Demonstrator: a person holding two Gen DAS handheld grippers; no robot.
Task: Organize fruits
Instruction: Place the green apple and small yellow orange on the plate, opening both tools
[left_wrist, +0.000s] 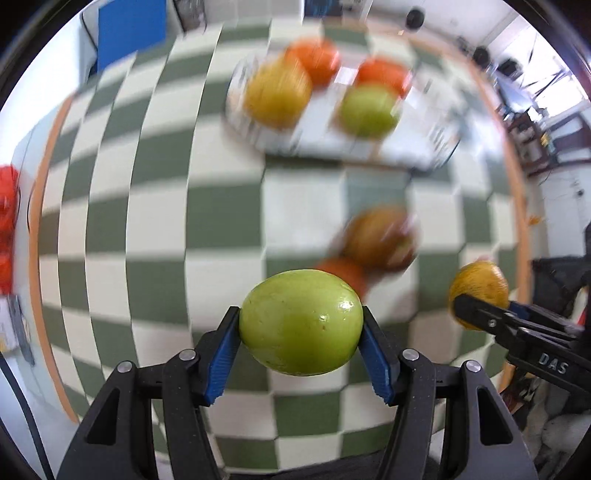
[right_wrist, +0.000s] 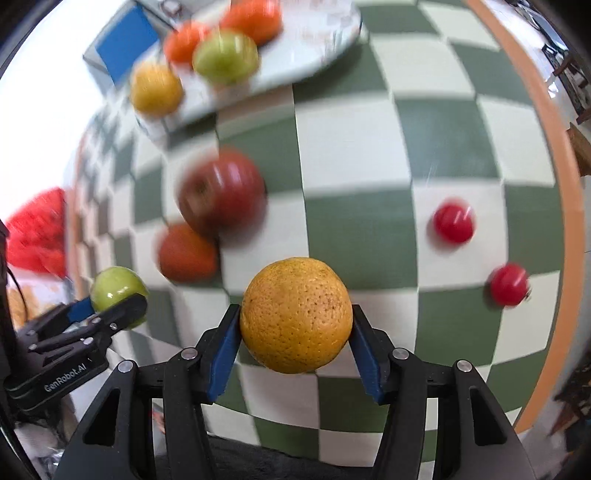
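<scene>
My left gripper (left_wrist: 301, 328) is shut on a green apple (left_wrist: 301, 321) and holds it above the checkered table; it also shows in the right wrist view (right_wrist: 114, 295). My right gripper (right_wrist: 295, 325) is shut on a yellow orange (right_wrist: 295, 314), seen in the left wrist view (left_wrist: 478, 288) at the right. A white tray (left_wrist: 343, 144) at the far side holds two orange fruits, a yellow fruit (left_wrist: 277, 92) and a green apple (left_wrist: 369, 110). A red apple (right_wrist: 221, 192) and an orange fruit (right_wrist: 186, 254) lie on the cloth.
Two small red fruits (right_wrist: 453, 223) (right_wrist: 509, 284) lie on the cloth at the right. The green-and-white checkered cloth (right_wrist: 369, 155) has an orange border. A red mesh bag (right_wrist: 37, 232) sits off the left edge. A blue box (left_wrist: 131, 29) stands at the far left.
</scene>
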